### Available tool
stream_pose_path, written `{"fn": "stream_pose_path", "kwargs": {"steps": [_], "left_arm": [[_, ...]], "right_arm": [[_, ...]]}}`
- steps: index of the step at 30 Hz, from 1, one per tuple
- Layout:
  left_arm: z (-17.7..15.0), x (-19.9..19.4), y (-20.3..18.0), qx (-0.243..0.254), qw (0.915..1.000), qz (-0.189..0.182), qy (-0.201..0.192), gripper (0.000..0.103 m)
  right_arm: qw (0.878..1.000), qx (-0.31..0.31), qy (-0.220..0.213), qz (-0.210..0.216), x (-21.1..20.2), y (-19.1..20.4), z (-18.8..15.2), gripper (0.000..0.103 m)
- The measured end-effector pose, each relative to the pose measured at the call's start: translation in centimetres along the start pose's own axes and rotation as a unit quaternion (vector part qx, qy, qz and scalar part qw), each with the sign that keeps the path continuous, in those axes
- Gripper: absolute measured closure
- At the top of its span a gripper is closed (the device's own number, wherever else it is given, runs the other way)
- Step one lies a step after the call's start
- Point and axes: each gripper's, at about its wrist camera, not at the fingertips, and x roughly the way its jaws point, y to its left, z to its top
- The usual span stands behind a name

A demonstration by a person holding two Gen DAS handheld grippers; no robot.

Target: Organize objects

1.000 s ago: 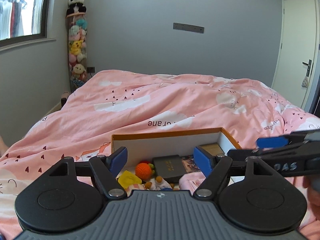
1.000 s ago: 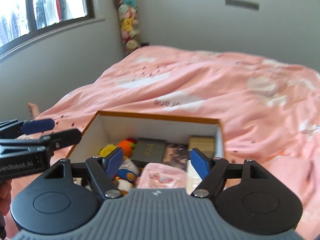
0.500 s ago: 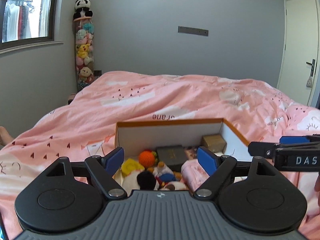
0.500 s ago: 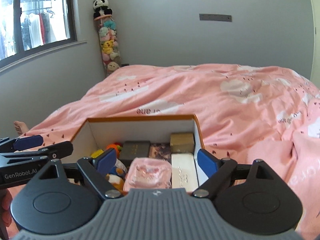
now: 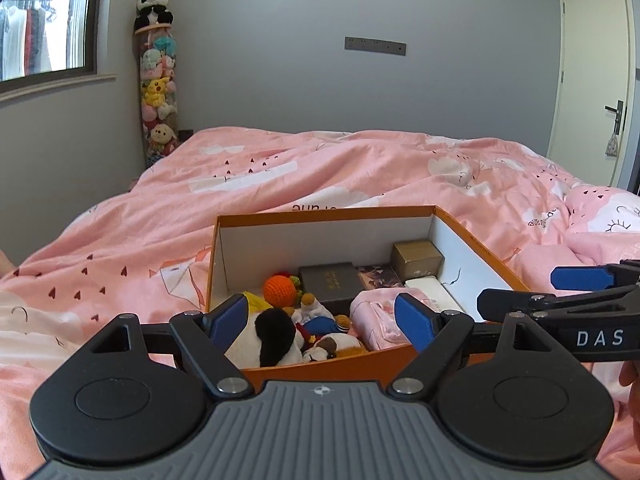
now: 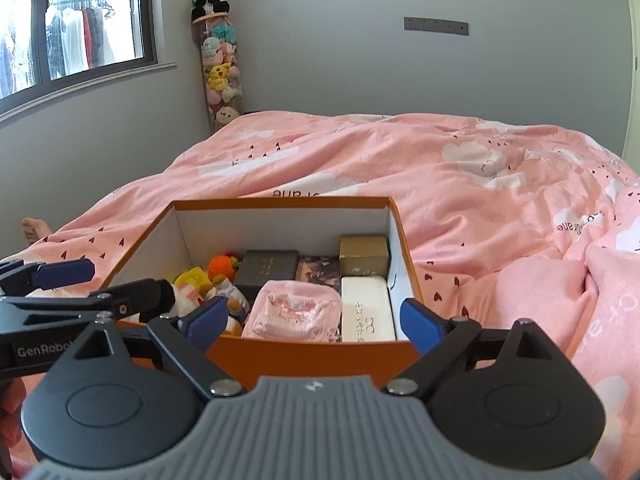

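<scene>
Bed: a pink quilt (image 6: 460,184) fills both views, rumpled, with nothing loose on it that I can spot.
Box: the orange box (image 6: 304,350) sits on the quilt right in front of both tools, lid off, white inside. A second ago it was half hidden under the tools; now both cameras look down into the whole of it, so the tools have drawn back and risen.
Right half of box: flat things in rows. White case (image 6: 366,308) against the right wall, gold box (image 6: 364,254) behind it, dark box (image 6: 266,266) at the back middle, pink pouch (image 6: 296,312) at the front.
Left half of box: soft toys in a heap. Orange knitted ball (image 5: 280,289), yellow toy (image 6: 192,277), a black-and-white plush (image 5: 276,340) nearest the front.
Left gripper (image 5: 322,318): fingers spread wide, nothing between them, hanging just short of the box's near wall.
Right gripper (image 6: 312,320): fingers spread wide too, empty, level with the near wall.
What it means: the things to sort all lie inside the box, grouped by kind, and both tools are backing off empty. That fits a tidy-up that is about done; it would fit a pause before more sorting as well.
Person: a bare foot (image 6: 34,227) shows at the bed's left edge.
</scene>
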Motion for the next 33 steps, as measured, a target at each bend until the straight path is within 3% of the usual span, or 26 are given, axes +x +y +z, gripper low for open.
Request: {"fn": "stream_pose_path", "kwargs": {"steps": [33], "left_arm": [[-0.36,0.30,0.31,-0.009,0.9997,-0.011,0.020,0.006]], "right_arm": [[1.000,0.002,0.020,0.005,0.46,0.30,-0.74,0.009]]}}
